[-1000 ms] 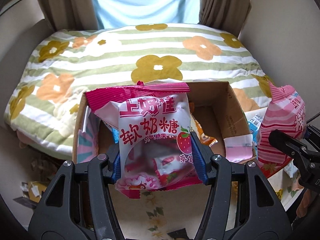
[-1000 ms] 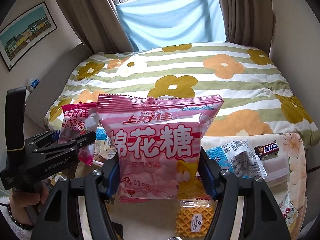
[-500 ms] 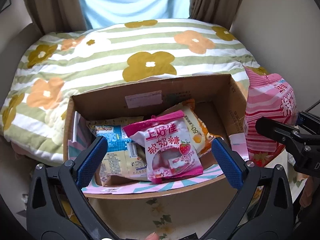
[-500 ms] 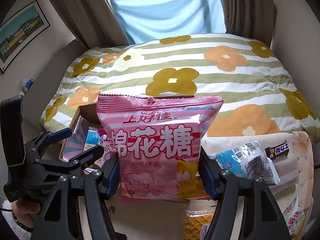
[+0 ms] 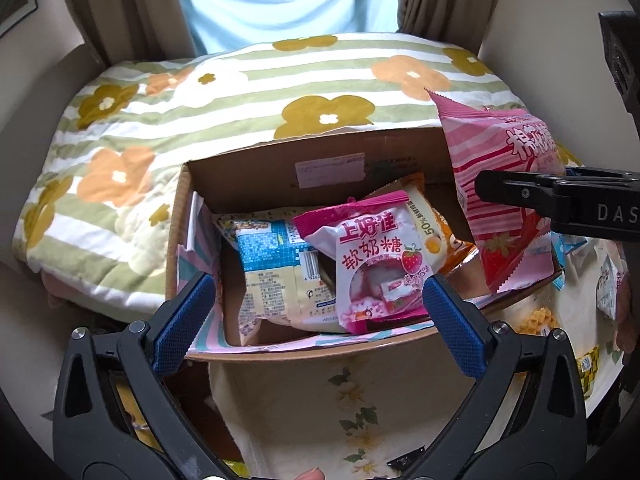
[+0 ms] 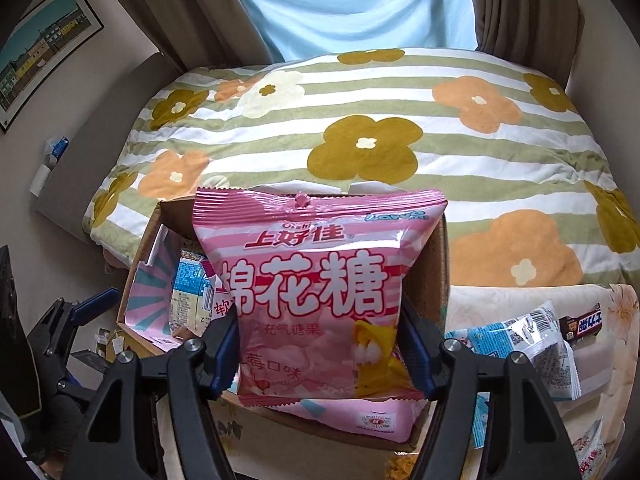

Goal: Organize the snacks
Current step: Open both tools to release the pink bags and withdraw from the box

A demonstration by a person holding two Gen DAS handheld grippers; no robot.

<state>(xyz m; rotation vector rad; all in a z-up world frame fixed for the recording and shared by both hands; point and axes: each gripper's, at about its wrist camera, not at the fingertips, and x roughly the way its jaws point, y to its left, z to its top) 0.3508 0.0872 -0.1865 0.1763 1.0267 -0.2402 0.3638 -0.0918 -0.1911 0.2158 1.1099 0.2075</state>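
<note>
The left gripper (image 5: 316,314) now stands with its blue pads spread wide and nothing between them, where a second ago it was clamped on the small pink-and-white strawberry milk-candy bag (image 5: 372,260). That bag has dropped and now lies inside the open brown cardboard box (image 5: 332,162), leaning on an orange-and-white snack packet (image 5: 434,236) and just beside a pale yellow packet with a blue label (image 5: 272,276). Over on the other side, the right gripper (image 6: 320,354) pinches the large pink striped marshmallow bag (image 6: 316,284) by its lower sides, the bag upright between the blue pads. A second ago that bag hung over the tabletop with the loose snacks; now it hovers over the right part of the box, the cardboard walls showing behind and below it. The box sits at the edge of the table with the cream floral cloth (image 5: 320,404), close against the green-striped flowered quilt (image 5: 240,92). To the right, a crumpled blue-and-white wrapper (image 6: 520,344) and a dark chocolate bar (image 6: 580,322) lie on the cloth, outside the box.
</note>
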